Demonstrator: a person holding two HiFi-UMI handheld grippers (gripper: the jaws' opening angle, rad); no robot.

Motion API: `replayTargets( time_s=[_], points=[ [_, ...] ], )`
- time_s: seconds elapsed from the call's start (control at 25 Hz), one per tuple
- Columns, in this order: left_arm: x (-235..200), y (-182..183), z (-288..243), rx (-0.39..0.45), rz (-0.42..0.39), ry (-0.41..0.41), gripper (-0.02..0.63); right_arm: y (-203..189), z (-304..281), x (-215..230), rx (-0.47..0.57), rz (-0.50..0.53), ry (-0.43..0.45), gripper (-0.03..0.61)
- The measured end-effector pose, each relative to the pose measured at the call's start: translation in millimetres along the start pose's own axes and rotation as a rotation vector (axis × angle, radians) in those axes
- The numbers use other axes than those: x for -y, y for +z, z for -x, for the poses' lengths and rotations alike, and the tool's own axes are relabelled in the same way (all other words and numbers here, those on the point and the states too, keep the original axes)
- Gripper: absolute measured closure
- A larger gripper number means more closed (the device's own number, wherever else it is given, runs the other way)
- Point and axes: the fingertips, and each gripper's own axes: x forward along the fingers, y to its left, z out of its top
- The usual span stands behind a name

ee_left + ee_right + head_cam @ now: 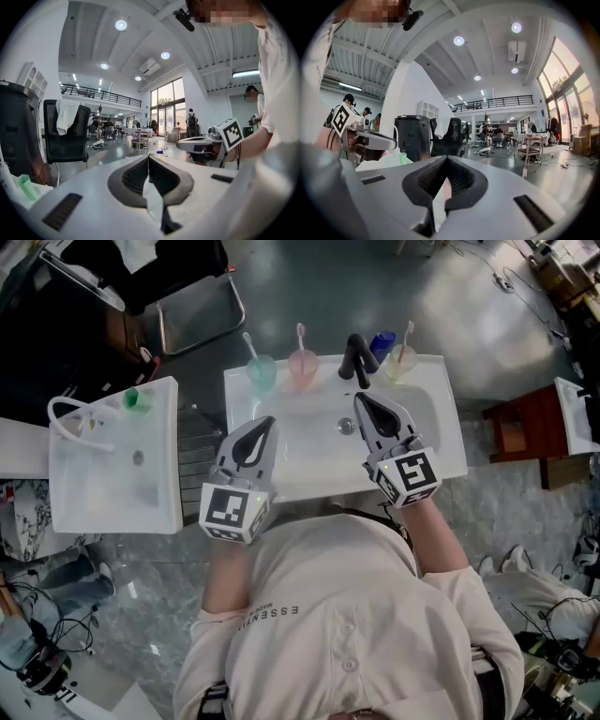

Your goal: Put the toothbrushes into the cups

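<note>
Three cups stand along the back rim of the white sink (441, 442), each with a toothbrush upright in it: a green cup (261, 372), a pink cup (302, 367) and a pale yellow cup (399, 363). My left gripper (269, 421) hovers over the sink's left part, shut and empty. Over the basin below the black faucet (354, 357), my right gripper (360, 399) is also shut with nothing in it. In the left gripper view the closed jaws (148, 157) point level into the room; the right gripper view shows its closed jaws (446, 158) the same way.
A second white basin (112, 474) sits to the left, holding a small green cup (137, 399) and a white hose (73, 418). A blue object (382, 342) stands behind the faucet. A black chair (192, 296) is beyond the sink, a red stool (525, 423) to the right.
</note>
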Motion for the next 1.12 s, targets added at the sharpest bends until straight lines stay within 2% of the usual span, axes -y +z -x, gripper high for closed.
replayTargets(
  time_s=[0.6,0.84,1.12],
  points=[
    [-6.3,13.9,-22.1,0.006,-0.024,0.024,0.611,-0.6,-8.0,11.8,0.005,-0.037,0.036,0.566],
    [-13.4,14.2,-25.8,0.010,0.005,0.022,0.611,-5.1,-16.2,13.5,-0.010,-0.055,0.028,0.565],
    [-20.0,15.7,-27.7,0.007,-0.004,0.024,0.611,-3.2,-24.3,8.0,-0.010,-0.045,0.041,0.565]
  ],
)
